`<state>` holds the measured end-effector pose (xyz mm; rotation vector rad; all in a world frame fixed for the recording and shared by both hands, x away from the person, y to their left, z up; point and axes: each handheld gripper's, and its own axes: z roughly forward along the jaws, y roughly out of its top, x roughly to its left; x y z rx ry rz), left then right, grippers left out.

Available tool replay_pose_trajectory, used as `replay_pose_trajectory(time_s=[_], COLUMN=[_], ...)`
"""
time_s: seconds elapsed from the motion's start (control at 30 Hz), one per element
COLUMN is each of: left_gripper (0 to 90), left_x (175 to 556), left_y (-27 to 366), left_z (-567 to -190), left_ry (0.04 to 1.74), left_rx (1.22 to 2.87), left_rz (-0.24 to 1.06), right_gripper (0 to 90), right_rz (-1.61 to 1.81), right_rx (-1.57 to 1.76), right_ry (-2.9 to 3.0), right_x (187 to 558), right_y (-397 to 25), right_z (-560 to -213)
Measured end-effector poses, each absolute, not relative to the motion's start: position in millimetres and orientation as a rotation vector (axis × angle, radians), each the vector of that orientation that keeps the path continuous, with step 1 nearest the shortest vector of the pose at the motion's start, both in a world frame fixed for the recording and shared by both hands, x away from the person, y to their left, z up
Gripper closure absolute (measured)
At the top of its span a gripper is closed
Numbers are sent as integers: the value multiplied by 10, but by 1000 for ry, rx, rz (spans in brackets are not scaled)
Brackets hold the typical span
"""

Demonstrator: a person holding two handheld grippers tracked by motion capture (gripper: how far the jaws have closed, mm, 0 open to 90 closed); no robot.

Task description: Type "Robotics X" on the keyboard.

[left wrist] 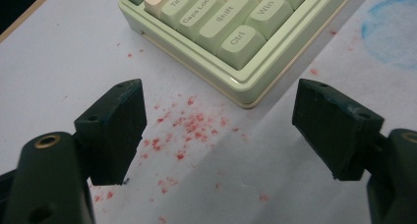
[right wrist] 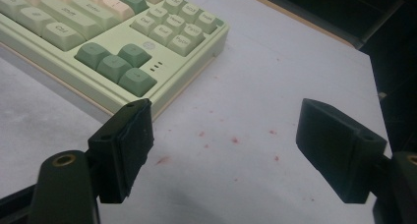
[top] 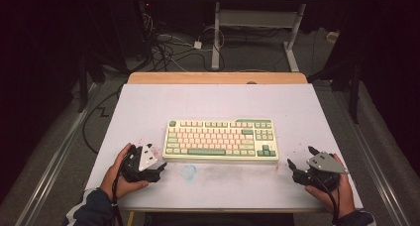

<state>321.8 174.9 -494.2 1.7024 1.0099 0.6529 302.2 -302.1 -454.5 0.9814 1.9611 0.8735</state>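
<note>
A pale green and cream keyboard [top: 221, 139] lies in the middle of the white table top [top: 218, 102]. My left gripper [top: 159, 167] rests open just off the keyboard's near left corner [left wrist: 246, 94]; the Ctrl and Shift keys sit right ahead of its jaws [left wrist: 221, 130]. My right gripper [top: 302, 157] stands open to the right of the keyboard, near the front edge. In the right gripper view the keyboard's arrow-key corner [right wrist: 123, 67] lies ahead and left of the open gripper [right wrist: 226, 145]. Nothing is between either pair of jaws.
Red specks [left wrist: 189, 123] and a blue smear [top: 188, 172] mark the table near the front. A wooden edge [top: 218, 78] runs along the table's far side. Beyond it stand desk legs [top: 216, 37] and floor cables [top: 168, 50]. Dark space surrounds the table.
</note>
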Motion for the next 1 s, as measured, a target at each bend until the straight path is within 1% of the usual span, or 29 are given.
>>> replay_pose_trajectory(time_s=[0.6, 0.73, 0.87, 1.0], left_gripper=[194, 205, 205, 207], left_x=[3199, 3224, 3270, 3319], left_y=[1793, 1798, 1799, 1771], left_z=[-4897, -4883, -4861, -4824], left_ry=[1012, 1017, 1023, 1026], left_rx=[1684, 1680, 1677, 1659], left_rz=[642, 648, 645, 634], right_gripper=[238, 238, 252, 286], right_rz=[851, 910, 923, 952], right_rx=[1003, 974, 950, 946], right_ry=[1933, 1947, 1969, 1995], right_x=[3016, 3014, 3049, 3108], right_y=[-3026, -3027, -2994, -2936], right_z=[-4515, -4481, -4455, -4428])
